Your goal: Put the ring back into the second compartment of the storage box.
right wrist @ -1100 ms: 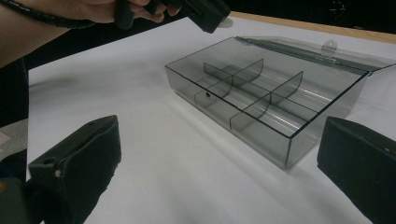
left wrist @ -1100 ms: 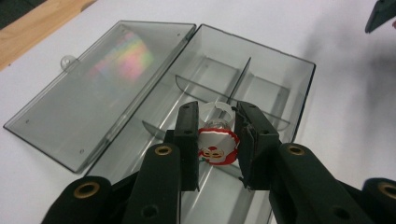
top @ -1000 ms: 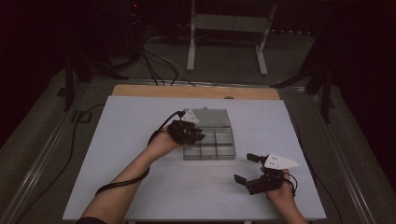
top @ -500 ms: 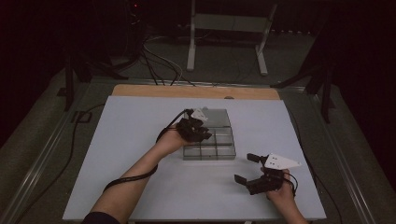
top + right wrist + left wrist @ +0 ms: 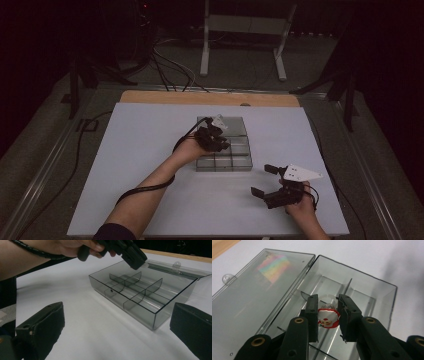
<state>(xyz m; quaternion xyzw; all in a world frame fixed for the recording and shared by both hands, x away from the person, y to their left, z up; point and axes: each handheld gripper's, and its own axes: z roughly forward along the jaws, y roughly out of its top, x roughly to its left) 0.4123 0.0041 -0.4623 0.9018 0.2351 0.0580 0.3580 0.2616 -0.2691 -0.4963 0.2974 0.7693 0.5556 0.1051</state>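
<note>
Where legible: no writing; left gripper (image 5: 327, 315) pinches Santa charm (image 5: 327, 319).

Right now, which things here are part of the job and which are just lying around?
In use:
- left gripper, shut on a small red-and-white ring
- clear divided box, lid open
- right gripper, open, waiting

Lying about:
- floor cables
- white stand

We see the left forearm stretched forward from the bottom edge, its hand (image 5: 187, 149) gripping the left claw (image 5: 327, 308), whose jaws stand close together, pinched on a small red-and-white piece (details too small to tell). The right claw (image 5: 265, 181) sits low near the body, jaws spread wide apart.
</note>
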